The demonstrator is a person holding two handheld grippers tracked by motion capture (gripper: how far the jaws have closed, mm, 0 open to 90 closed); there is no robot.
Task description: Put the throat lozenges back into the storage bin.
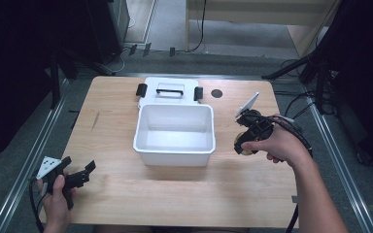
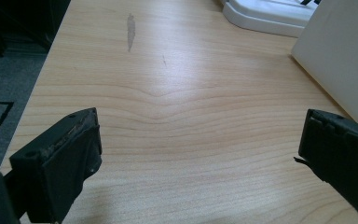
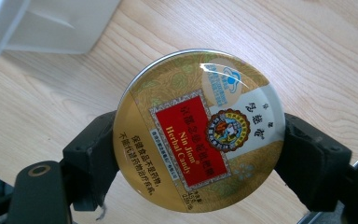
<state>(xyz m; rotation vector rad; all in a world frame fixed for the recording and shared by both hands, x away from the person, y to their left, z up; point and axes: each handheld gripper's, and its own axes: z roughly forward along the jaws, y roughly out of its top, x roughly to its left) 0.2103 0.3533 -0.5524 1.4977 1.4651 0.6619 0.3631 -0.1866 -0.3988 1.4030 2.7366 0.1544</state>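
here my right gripper (image 3: 200, 154) pinches a round candy tin (image 3: 199, 130) by its rim right of the white bin (image 1: 175, 145), so it could slip; my left gripper (image 2: 200, 154) gapes empty.

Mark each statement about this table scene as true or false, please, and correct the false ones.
1. The right gripper holds a round candy tin by its edges. True.
2. The left gripper is shut on a lid. False: its jaws stand wide apart over bare wood, with nothing between them.
3. The white box on the table is open and looks empty. True.
4. The tin lies inside the white box. False: it is in the right gripper, to the right of the box.
5. The box lid lies behind the box. True.
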